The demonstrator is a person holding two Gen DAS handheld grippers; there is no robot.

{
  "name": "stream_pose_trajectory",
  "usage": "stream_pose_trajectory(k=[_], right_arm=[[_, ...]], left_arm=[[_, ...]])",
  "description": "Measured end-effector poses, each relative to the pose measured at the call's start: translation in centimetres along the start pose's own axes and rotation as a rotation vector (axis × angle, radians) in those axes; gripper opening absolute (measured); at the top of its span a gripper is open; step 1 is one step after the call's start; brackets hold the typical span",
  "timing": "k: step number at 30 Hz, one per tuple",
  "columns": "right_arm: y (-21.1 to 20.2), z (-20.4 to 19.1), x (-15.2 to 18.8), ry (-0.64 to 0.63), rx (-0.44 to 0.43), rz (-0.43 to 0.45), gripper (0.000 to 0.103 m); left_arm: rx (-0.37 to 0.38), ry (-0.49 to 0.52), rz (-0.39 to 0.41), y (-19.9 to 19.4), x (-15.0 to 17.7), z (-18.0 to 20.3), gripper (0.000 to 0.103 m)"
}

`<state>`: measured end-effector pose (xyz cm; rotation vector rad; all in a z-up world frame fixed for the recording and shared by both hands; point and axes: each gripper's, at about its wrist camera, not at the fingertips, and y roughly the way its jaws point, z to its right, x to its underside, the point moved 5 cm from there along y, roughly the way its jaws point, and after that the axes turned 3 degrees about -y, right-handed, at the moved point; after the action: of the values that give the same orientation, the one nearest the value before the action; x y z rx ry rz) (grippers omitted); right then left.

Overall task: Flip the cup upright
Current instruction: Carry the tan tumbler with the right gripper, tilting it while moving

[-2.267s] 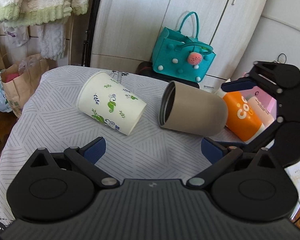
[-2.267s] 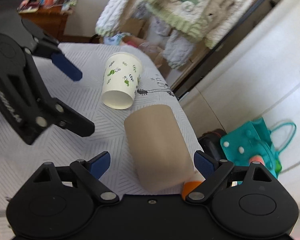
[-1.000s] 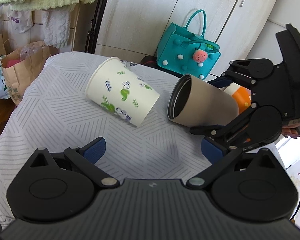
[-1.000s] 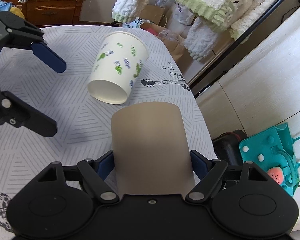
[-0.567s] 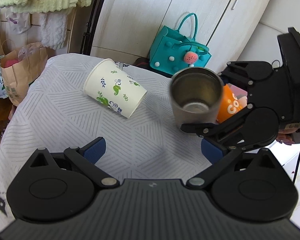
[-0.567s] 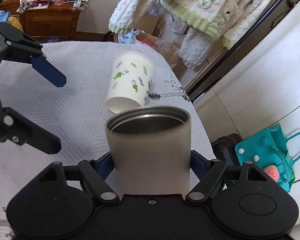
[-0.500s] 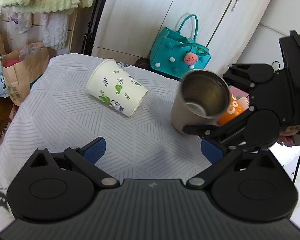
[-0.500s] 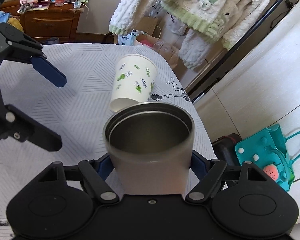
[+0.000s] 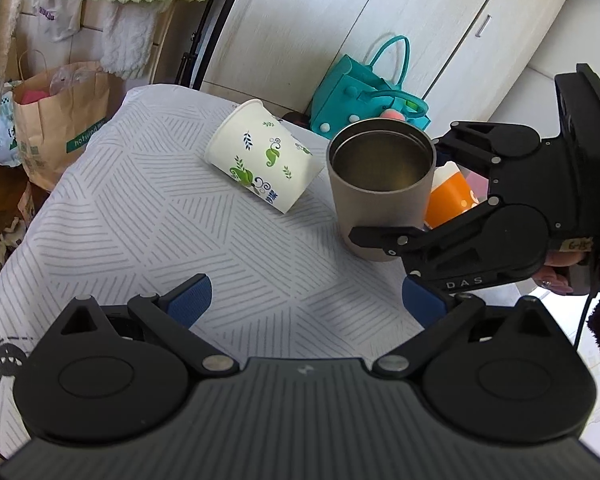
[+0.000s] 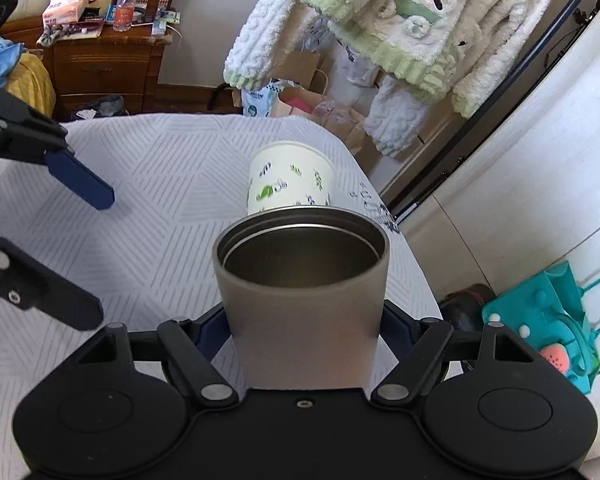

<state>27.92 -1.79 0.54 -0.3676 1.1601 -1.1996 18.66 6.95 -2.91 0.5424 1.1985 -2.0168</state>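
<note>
A grey-brown metal cup [image 9: 380, 184] stands upright, mouth up, on the striped tablecloth [image 9: 148, 216]. My right gripper [image 10: 304, 328] is shut on its lower body; the cup [image 10: 304, 300] fills the middle of the right wrist view. In the left wrist view the right gripper [image 9: 396, 216] holds the cup from the right. A white paper cup with green leaf print [image 9: 260, 160] lies on its side behind and left of the metal cup; it also shows in the right wrist view [image 10: 292, 184]. My left gripper [image 9: 304, 300] is open and empty, above the cloth in front of both cups.
An orange container [image 9: 452, 200] sits right behind the metal cup. A teal handbag [image 9: 364, 96] and a brown paper bag [image 9: 56, 120] stand on the floor beyond the table. Cupboard doors [image 9: 340, 20] are behind. The table edge [image 10: 412, 260] runs close to the metal cup.
My right gripper closed on the metal cup lying on its side, lifted and turned it until its mouth faces up. The paper cup stayed on its side. My left gripper stayed open.
</note>
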Motion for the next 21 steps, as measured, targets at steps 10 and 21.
stream_pose_trajectory(k=[10, 21], right_arm=[[-2.1, -1.2, -0.3, 0.024, 0.009, -0.051, 0.081], [-7.7, -5.1, 1.8, 0.007, -0.017, -0.239, 0.081]], left_arm=[[0.085, -0.032, 0.0, -0.1, 0.5, 0.2, 0.103], [0.283, -0.054, -0.069, -1.4, 3.8, 2.8, 0.103]])
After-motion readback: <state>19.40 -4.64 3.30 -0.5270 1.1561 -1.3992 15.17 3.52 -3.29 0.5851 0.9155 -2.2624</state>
